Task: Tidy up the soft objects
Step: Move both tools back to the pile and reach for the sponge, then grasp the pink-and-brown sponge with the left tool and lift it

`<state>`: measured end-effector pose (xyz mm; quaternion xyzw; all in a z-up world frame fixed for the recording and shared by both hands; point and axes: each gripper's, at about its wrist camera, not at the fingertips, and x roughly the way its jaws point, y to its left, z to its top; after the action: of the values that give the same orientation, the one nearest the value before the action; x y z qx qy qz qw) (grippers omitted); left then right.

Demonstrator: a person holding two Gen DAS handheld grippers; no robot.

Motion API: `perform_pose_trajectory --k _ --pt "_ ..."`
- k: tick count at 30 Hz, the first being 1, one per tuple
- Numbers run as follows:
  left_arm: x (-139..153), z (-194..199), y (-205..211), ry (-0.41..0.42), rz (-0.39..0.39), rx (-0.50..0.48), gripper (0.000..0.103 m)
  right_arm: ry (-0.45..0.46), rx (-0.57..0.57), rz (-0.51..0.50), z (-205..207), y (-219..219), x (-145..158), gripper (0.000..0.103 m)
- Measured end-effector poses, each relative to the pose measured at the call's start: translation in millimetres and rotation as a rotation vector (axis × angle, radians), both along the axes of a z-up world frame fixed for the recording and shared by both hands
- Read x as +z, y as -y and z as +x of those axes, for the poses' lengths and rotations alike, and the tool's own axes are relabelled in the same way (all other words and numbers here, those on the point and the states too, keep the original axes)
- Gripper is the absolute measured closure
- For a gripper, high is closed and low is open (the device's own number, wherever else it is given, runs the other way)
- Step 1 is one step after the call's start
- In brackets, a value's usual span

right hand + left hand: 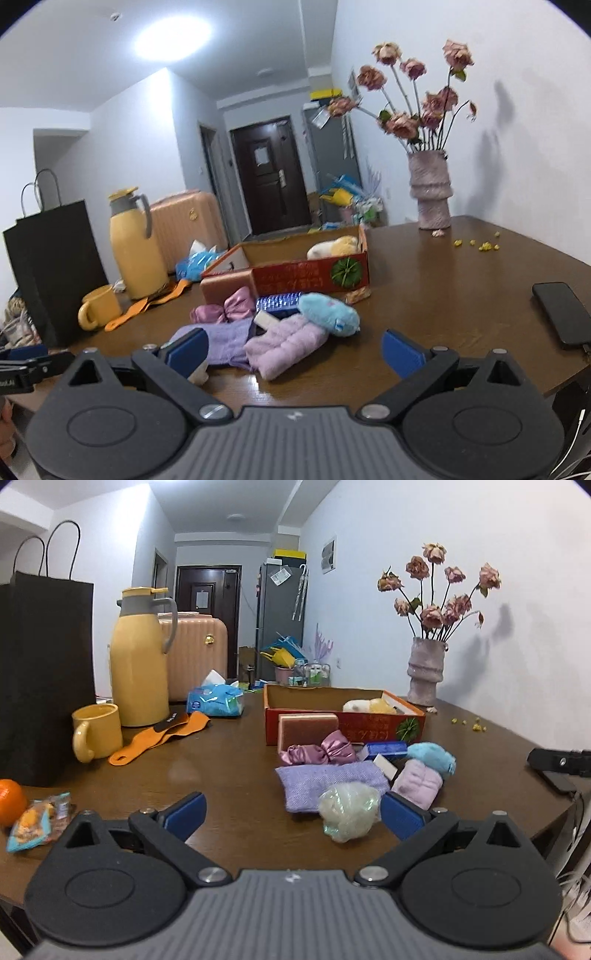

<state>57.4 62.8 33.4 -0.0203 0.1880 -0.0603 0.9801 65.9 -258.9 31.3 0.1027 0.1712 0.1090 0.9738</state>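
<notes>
The left gripper [293, 814] is seen spread wide with nothing clasped; a crinkly, pale green mesh ball [349, 810] lies between its ribbed blue pads, just beside the right-hand one. The right gripper [294, 350] is likewise held wide and empty above a plush, quilted lilac roll [286, 345]. On the glossy brown table [229, 760] the soft things are heaped in front of a red cardboard box [373, 728]: a woven lavender cloth [325, 781], a shiny satin bow [321, 752] and a fuzzy turquoise toy [328, 314]. A cream and yellow plush [369, 705] is seen inside the box.
</notes>
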Motion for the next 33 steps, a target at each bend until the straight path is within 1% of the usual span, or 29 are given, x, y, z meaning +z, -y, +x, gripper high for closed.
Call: perform_pose_trajectory --k 2,4,5,7,9,10,11,12,14,15,16,18,19,20,21,23,25,27,28,29,31,33 --pt "-1.4 11.0 0.5 -0.012 -0.009 -0.007 0.000 -0.005 0.022 0.008 4.3 -4.3 -3.2 0.003" --pt "-4.1 26.3 -1.2 -0.025 -0.006 -0.007 0.001 -0.029 0.050 0.004 16.4 -10.4 -8.4 0.004" --pt "-3.7 38.3 -3.0 -0.030 -0.014 -0.002 0.001 -0.041 0.069 0.010 25.3 -13.1 -10.2 0.004" --pt "-3.3 62.2 -6.8 -0.036 -0.042 -0.002 0.002 -0.067 0.112 0.054 49.8 -17.8 -11.5 0.006" --pt "-0.8 96.1 -10.9 -0.047 -0.062 0.009 0.009 -0.095 0.137 0.093 78.4 -23.1 -10.7 0.012" --pt "0.9 113.1 -12.4 -0.052 -0.067 0.004 0.011 -0.109 0.148 0.099 96.4 -27.9 -9.3 0.018" --pt "2.9 130.6 -13.5 -0.058 -0.071 -0.002 0.016 -0.120 0.153 0.099 111.7 -32.6 -7.4 0.024" --pt "4.8 148.1 -13.7 -0.068 -0.074 0.001 0.023 -0.129 0.156 0.095 128.7 -38.2 -5.1 0.026" --pt "9.3 184.3 -15.6 -0.092 -0.101 -0.013 0.028 -0.137 0.175 0.073 165.1 -52.6 -0.7 0.032" --pt "10.8 202.4 -17.4 -0.110 -0.127 -0.023 0.030 -0.140 0.184 0.062 181.6 -58.9 1.3 0.032" --pt "10.2 218.4 -18.7 -0.129 -0.149 -0.035 0.032 -0.141 0.197 0.057 198.2 -64.6 3.4 0.033" --pt "7.4 257.6 -22.6 -0.200 -0.192 -0.040 0.040 -0.156 0.222 0.074 236.4 -76.0 6.4 0.039" --pt "4.9 272.2 -23.0 -0.222 -0.207 -0.048 0.042 -0.173 0.237 0.088 254.7 -80.5 6.3 0.042" --pt "0.7 290.0 -24.8 -0.252 -0.231 -0.054 0.048 -0.197 0.251 0.107 277.1 -85.5 4.5 0.046" --pt "-3.4 303.8 -25.8 -0.283 -0.247 -0.045 0.054 -0.220 0.252 0.119 293.7 -89.7 1.9 0.048" --pt "-13.1 327.0 -28.6 -0.330 -0.278 -0.057 0.060 -0.272 0.264 0.142 326.2 -98.3 -5.6 0.055" --pt "-23.0 340.0 -29.9 -0.372 -0.308 -0.070 0.067 -0.319 0.261 0.159 346.9 -103.8 -15.0 0.058" --pt "-29.1 344.9 -33.9 -0.381 -0.354 -0.085 0.071 -0.363 0.271 0.173 360.2 -108.5 -25.2 0.064" --pt "-30.0 345.6 -35.0 -0.382 -0.366 -0.088 0.071 -0.375 0.283 0.192 363.2 -109.3 -29.6 0.067" --pt "-30.0 346.2 -35.7 -0.386 -0.374 -0.090 0.072 -0.373 0.292 0.210 364.3 -109.3 -32.1 0.071" --pt "-29.2 346.1 -36.2 -0.401 -0.394 -0.080 0.072 -0.372 0.298 0.213 364.6 -110.3 -32.5 0.072" --pt "-21.8 340.8 -33.4 -0.389 -0.401 -0.082 0.073 -0.347 0.295 0.206 358.0 -109.9 -26.2 0.073"
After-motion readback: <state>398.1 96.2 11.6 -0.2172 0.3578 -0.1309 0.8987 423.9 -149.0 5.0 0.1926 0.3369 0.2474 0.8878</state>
